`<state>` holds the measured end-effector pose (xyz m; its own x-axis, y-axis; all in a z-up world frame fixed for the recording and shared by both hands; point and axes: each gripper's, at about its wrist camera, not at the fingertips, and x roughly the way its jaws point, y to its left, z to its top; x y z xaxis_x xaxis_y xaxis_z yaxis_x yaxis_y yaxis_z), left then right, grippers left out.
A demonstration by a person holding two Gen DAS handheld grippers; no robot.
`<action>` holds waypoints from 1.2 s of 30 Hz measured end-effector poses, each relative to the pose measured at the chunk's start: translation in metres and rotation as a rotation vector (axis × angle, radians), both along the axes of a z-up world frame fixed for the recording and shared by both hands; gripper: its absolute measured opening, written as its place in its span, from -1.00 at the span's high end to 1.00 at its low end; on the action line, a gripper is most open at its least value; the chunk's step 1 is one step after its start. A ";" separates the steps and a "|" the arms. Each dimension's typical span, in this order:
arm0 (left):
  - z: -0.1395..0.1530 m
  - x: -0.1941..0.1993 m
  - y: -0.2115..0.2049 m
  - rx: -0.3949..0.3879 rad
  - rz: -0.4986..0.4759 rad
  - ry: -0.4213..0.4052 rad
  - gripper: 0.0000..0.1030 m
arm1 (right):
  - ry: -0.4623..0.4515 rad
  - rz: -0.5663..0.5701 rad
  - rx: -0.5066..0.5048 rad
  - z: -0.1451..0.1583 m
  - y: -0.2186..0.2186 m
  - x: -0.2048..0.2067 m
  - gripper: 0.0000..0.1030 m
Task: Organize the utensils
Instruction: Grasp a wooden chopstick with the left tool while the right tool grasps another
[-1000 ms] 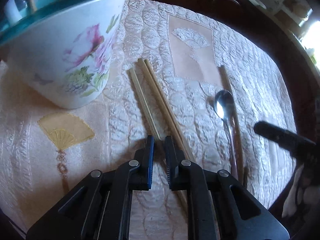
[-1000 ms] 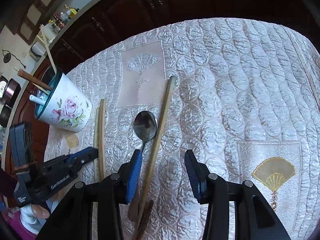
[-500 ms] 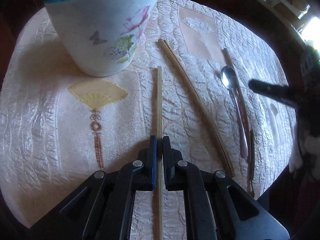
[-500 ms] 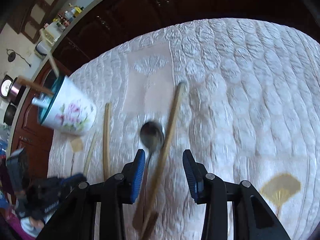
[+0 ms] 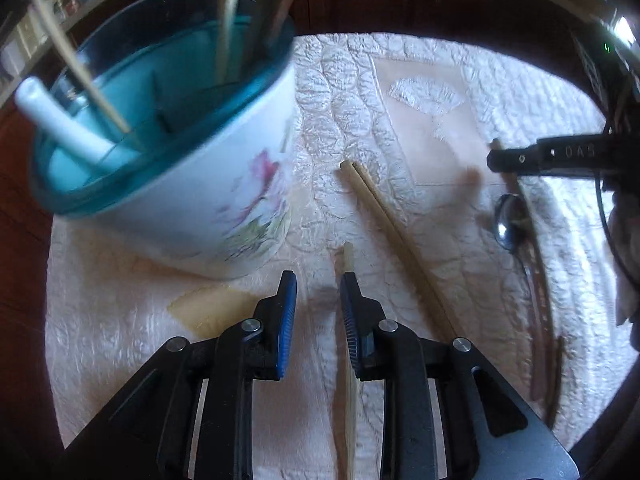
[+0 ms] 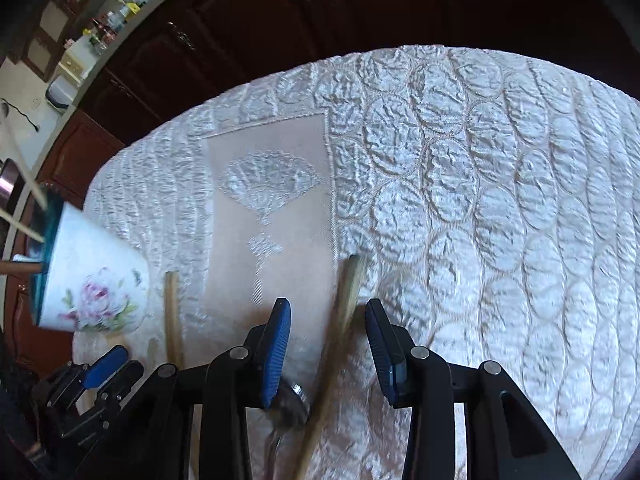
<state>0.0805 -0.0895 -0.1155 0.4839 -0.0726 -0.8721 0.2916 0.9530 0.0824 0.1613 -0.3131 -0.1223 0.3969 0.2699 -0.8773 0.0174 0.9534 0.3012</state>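
The floral cup (image 5: pixel 224 200) with a teal rim stands at upper left and holds chopsticks and a white handle. My left gripper (image 5: pixel 318 280) hovers just in front of it with its jaws opening. A pale chopstick (image 5: pixel 349 256) runs along the right pad, no longer pinched. A chopstick pair (image 5: pixel 400 240), a metal spoon (image 5: pixel 508 220) and a brown stick (image 5: pixel 540 280) lie on the cloth. My right gripper (image 6: pixel 327 306) has its jaws closing around the brown stick (image 6: pixel 346 292), pads apart from it. The spoon bowl (image 6: pixel 294 400) sits under its left finger.
A quilted cream tablecloth (image 6: pixel 480 200) covers the round table, whose edge curves round at the far side. Dark wooden cabinets (image 6: pixel 260 40) stand behind. The left gripper (image 6: pixel 100 364) shows at the lower left of the right wrist view, next to the cup (image 6: pixel 92 288).
The left jaws, shut on the pale chopstick half a second ago, have parted. The cup is nearer and seen over its rim. The right gripper moved forward over the spoon and brown stick, jaws narrowing.
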 end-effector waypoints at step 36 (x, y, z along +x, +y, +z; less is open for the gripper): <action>0.027 -0.022 0.027 -0.161 -0.028 0.049 0.63 | -0.262 0.053 0.046 0.105 -0.022 -0.068 0.82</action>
<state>0.0582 -0.0622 -0.0882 0.4370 -0.2261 -0.8706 0.3185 0.9441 -0.0853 0.0931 -0.3346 -0.0171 0.5932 0.3332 -0.7329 -0.1161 0.9362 0.3316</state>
